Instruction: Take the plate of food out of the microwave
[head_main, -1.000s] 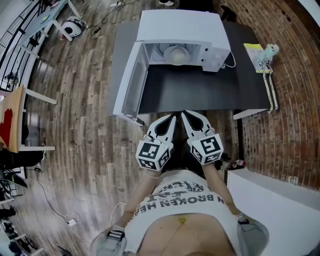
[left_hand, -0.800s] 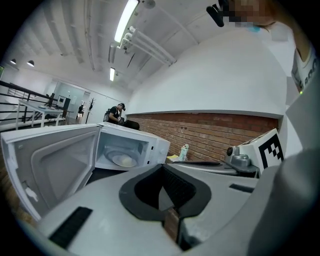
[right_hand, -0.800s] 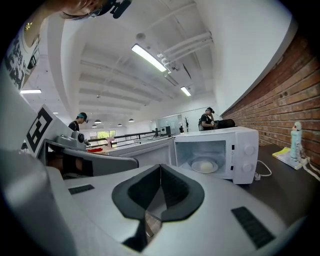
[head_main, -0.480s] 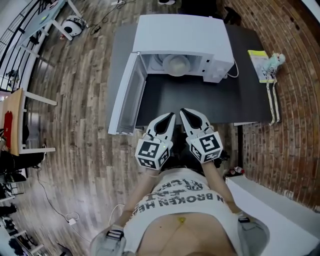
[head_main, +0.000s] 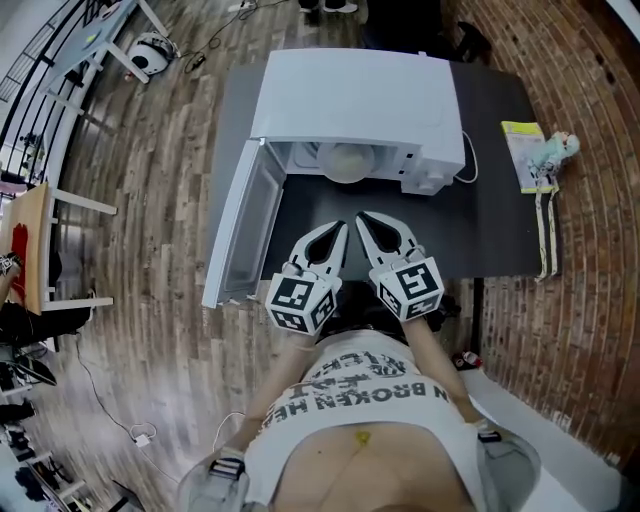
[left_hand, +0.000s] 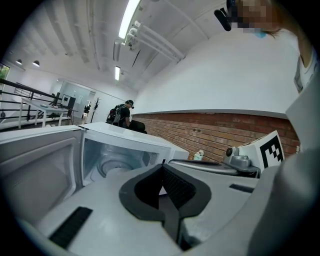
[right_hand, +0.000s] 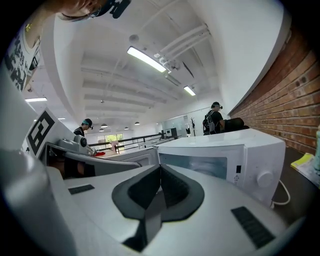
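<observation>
The left gripper is shut tight. Its two jaws touch each other and nothing is between them. The right gripper is shut tight too, and it holds nothing. The two grippers sit side by side, close together, over the near edge of the dark table. Both tips point the same way, at the microwave.

Just past the tips there is a bare strip of table. After that comes the open mouth of the microwave. The plate lies inside it, straight ahead of both grippers and well apart from them. Neither gripper touches it. Something pale and round sits on the plate, but it is too small to tell what it is.

In the left gripper view, the shut left gripper looks right into the white box, and the plate shows ahead and a little to the left of its tips. In the right gripper view, the shut right gripper faces the front of the microwave, and its knob is off to the right.

The microwave door hangs wide open, to the left of the left gripper. Far to the right of the right gripper, a yellow paper and a small toy lie on the table.
</observation>
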